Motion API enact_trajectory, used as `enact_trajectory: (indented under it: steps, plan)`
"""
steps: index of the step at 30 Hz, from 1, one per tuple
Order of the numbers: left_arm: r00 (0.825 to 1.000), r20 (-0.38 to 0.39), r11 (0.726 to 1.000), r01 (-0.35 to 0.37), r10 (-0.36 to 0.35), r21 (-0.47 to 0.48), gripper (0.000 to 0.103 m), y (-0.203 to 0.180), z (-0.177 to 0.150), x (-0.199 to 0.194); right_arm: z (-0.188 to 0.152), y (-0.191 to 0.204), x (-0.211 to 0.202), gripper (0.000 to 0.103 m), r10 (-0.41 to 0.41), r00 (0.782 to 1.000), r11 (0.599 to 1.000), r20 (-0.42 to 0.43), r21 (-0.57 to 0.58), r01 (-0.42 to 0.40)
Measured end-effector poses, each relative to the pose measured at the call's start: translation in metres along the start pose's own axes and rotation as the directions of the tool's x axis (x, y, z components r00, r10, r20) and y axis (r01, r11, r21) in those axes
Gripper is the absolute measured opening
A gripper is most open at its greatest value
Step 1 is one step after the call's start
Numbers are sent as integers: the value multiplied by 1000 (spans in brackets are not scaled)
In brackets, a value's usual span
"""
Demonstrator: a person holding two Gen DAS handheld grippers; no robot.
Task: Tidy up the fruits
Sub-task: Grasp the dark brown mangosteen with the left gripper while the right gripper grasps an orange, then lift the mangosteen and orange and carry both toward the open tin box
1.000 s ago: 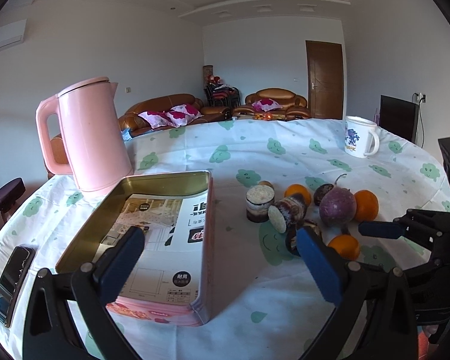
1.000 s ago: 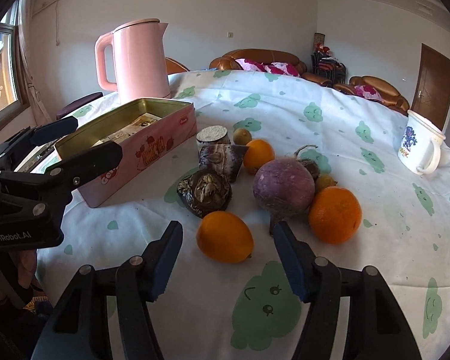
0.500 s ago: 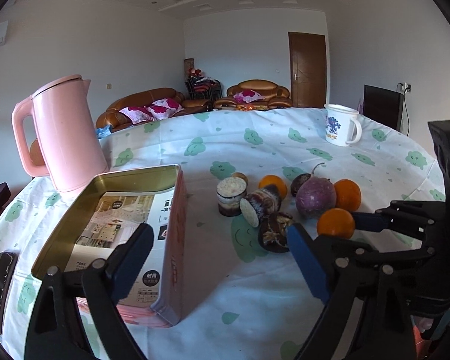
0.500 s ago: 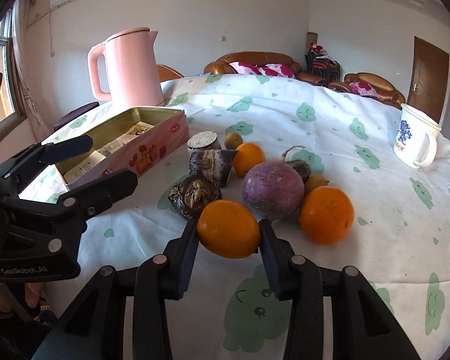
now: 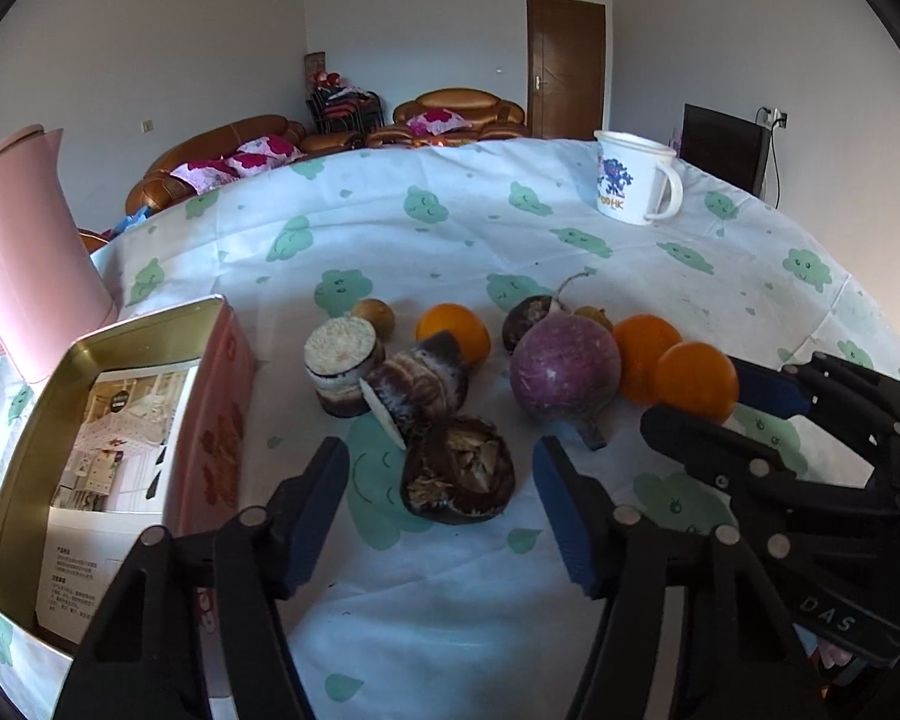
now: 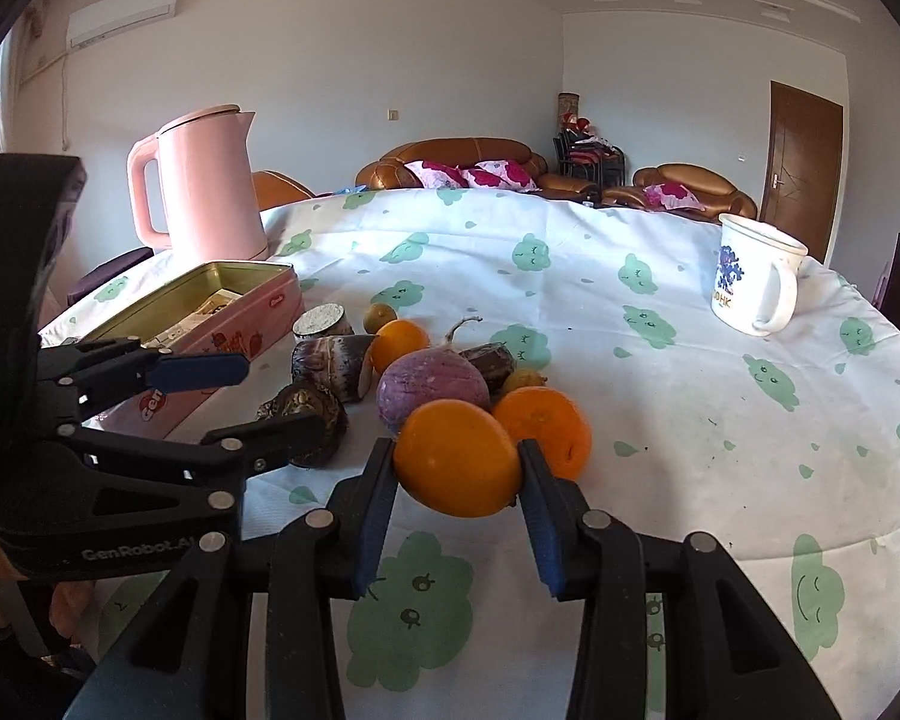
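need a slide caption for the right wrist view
Right gripper clamps an orange just above the cloud-print tablecloth, pink tin waiting at left.

Pink kettle (image 6: 201,186), orange fruit (image 6: 457,457), white tablecloth (image 6: 660,372) (green smiling clouds), purple radish (image 5: 564,369).

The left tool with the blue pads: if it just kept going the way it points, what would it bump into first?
Most likely the dark, cut brown piece lying between the left tool's closing jaws, not yet touched. Just behind it sits another dark cut piece. Depth is hard to judge through this lens, so treat that as a best guess.
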State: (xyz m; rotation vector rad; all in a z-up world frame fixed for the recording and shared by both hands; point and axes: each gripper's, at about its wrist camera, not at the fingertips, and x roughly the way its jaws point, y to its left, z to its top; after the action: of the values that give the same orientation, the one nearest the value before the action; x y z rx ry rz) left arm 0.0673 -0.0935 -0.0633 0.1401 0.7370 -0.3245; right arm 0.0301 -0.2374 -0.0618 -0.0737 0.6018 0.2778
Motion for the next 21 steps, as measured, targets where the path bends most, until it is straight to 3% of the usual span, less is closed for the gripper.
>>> enact_trajectory:
  steps: [7, 9, 11, 21]
  plan:
    - [996, -77, 999, 38, -40, -28, 62, 2, 1, 19, 0, 2, 2, 42, 2, 1000, 1000, -8, -14, -2]
    - [993, -96, 997, 58, -63, -46, 52, 5, 0, 23, 0, 3, 2, 42, -4, 1000, 1000, -8, -22, 4]
    - [992, -92, 996, 77, -82, -54, 45, 6, -1, 22, -1, 2, 2, 42, -4, 1000, 1000, -8, -22, 3]
    - [995, -42, 996, 84, -86, -29, 44, 3, -1, 13, -1, 4, 1, 42, -8, 1000, 999, 6, -32, 8]
